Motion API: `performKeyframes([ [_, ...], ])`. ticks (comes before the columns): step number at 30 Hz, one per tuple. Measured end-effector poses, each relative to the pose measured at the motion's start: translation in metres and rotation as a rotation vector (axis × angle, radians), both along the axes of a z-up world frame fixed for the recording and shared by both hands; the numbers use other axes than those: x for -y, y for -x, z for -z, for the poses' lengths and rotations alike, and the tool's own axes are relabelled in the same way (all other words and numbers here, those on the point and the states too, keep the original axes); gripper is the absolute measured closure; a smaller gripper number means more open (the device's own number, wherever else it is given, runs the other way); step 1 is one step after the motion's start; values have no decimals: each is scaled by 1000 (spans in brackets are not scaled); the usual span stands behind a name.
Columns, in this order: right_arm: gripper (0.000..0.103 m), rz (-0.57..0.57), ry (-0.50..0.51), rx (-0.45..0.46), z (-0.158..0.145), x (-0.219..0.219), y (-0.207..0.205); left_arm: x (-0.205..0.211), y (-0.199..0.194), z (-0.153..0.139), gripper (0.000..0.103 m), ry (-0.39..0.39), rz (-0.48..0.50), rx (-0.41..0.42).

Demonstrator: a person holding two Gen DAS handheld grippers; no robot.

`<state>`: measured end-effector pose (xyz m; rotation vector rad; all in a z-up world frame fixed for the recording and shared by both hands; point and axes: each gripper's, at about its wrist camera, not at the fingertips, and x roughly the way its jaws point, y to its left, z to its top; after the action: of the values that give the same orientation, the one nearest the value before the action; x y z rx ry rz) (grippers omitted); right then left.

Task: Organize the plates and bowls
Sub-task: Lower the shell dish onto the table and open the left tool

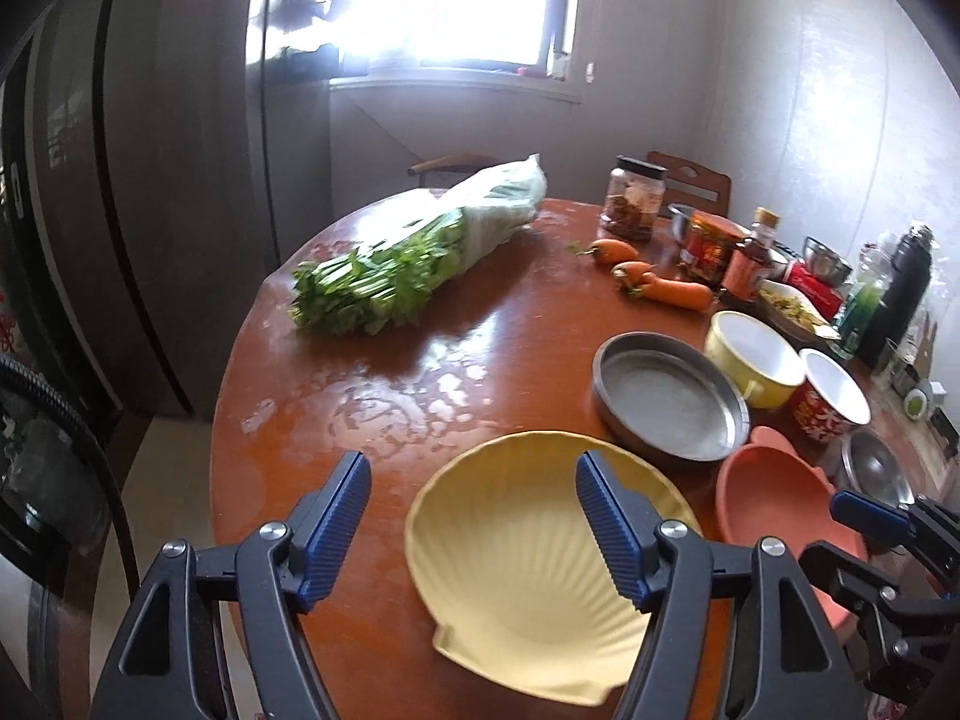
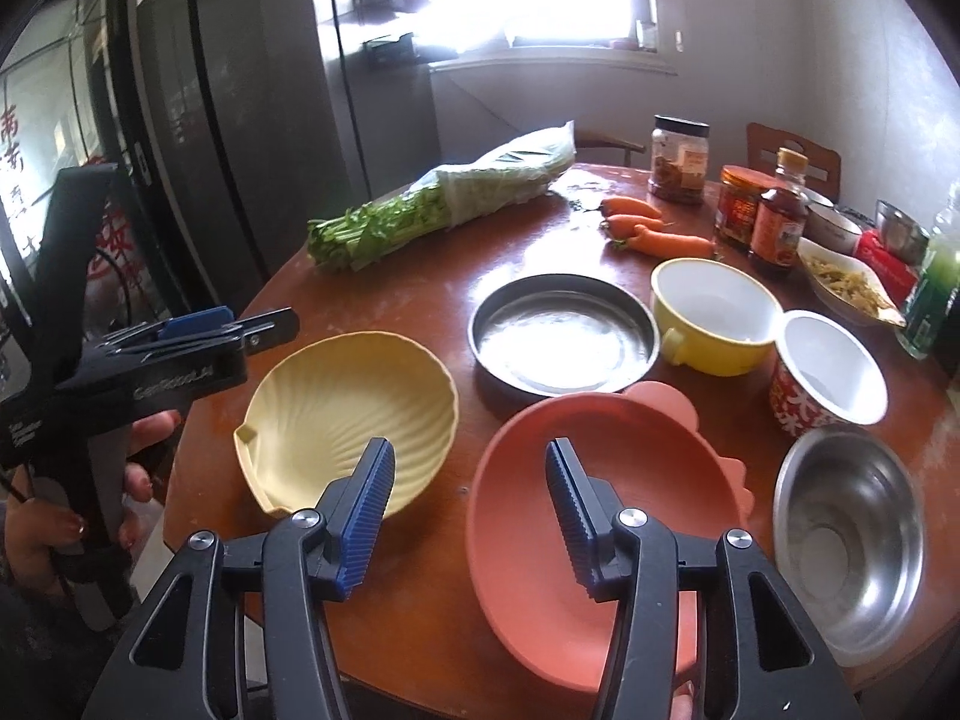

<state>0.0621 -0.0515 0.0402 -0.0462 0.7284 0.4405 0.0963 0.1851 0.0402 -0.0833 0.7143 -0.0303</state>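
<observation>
Round wooden table (image 2: 420, 300), dishes grouped at its near right; both grippers above, jaws apart and empty.

Largest to smallest: pink plate (image 2: 600, 540) under right gripper (image 2: 471, 480); yellow shell plate (image 1: 516, 552) beside it, under left gripper (image 1: 471, 492); steel pan (image 2: 564, 342) behind; steel bowl (image 2: 852, 528) far right; yellow cup-bowl (image 2: 714, 318) touching red-patterned bowl (image 2: 828, 372). Nothing stacked.
</observation>
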Motion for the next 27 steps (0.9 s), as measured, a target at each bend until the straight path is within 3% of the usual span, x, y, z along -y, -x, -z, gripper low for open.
performKeyframes([
  [15,49,106,-21,39,-16,67,37,92,26,-22,31,-47,163,42],
  [27,49,154,-31,-2,0,106,62,142,35,-5,31,-74,244,-16],
])
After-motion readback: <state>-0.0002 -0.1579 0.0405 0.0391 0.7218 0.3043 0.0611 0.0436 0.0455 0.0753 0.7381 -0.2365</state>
